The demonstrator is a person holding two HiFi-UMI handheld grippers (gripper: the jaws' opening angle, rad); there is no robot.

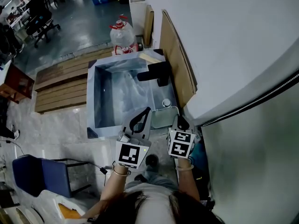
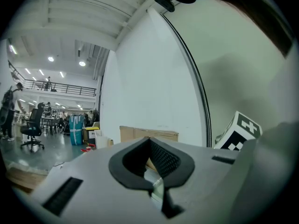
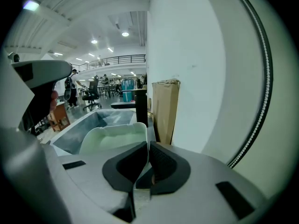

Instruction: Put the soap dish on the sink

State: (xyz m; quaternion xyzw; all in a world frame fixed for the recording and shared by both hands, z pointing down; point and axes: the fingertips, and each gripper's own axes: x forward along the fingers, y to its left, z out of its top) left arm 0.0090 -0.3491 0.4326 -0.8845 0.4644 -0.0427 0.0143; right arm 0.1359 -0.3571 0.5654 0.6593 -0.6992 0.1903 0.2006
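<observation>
Soap dish [image 1: 163,118], pale green and empty, sits at the near right corner of a steel sink [image 1: 91,101], pinched by its thin rim in the right gripper [image 1: 178,120], whose fingers are closed tight on that edge. The right gripper view shows the dish [image 3: 112,136] jutting forward from the clamped pads [image 3: 161,160] over the sink's [image 3: 91,120] edge, hollow side up, with nothing lying in it; whether its base rests on the rim cannot be made out. The left gripper [image 1: 146,112] is held just beside it over the sink's near rim, fingers drawn together at the tips with nothing between them. Both grippers are held by a person standing at the sink's front, seen from above. A black faucet [image 1: 156,73] rises from the right side of the basin, beyond the dish, and a small white round piece [image 1: 166,102] lies between the two. Crumpled clear plastic film [image 1: 124,90] lies in the deep basin. Behind the sink stands a large clear water jug [image 1: 124,37] with a red cap; what it contains cannot be told. Brown boards [image 1: 177,55] lean against the white wall to the right, and slatted wooden pallets [image 1: 60,85] lie on the floor to the left.
</observation>
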